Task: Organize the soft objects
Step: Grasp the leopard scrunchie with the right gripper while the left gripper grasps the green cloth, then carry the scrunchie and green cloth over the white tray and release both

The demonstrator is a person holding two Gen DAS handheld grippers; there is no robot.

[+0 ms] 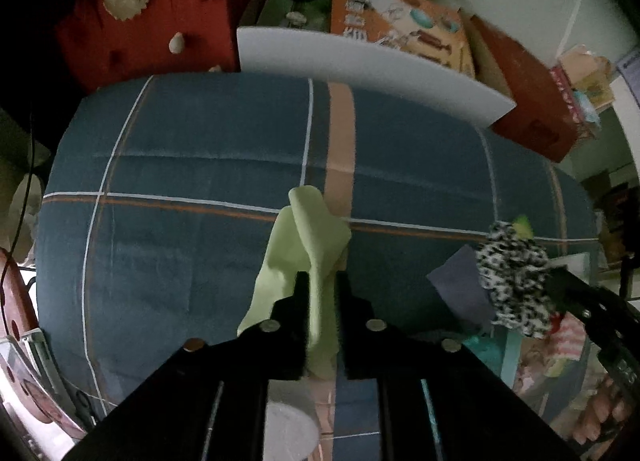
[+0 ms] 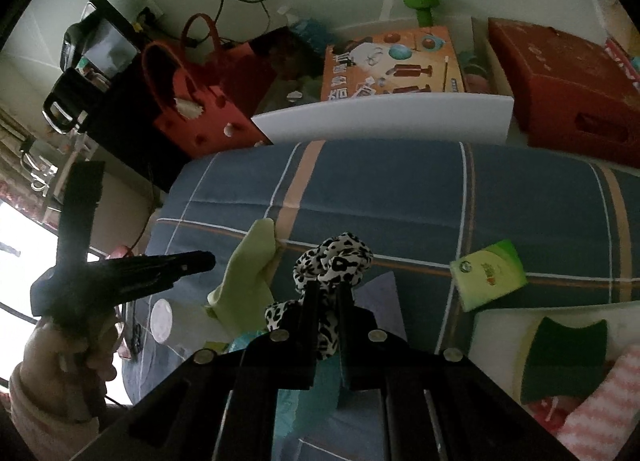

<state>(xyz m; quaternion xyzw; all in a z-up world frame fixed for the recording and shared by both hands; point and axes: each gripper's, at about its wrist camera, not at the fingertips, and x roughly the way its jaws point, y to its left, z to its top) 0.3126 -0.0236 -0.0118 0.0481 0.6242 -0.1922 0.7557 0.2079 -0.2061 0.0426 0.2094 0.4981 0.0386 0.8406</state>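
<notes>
Left claw point(image 1: 323, 281) clamps green cloth point(image 1: 304, 245); right claw point(image 2: 326, 289) clamps spotted scrunchie point(image 2: 336, 261).

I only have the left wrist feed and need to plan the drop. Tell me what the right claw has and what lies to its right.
Observer: The right claw is shut on a black-and-white spotted cloth.
Operator: Report what sits to its right on the bed.
Observer: A green packet lies on the blue bedcover.
Operator: Name anything nearer, bottom right.
Observer: A dark green sponge rests beside a pink striped cloth.
</notes>
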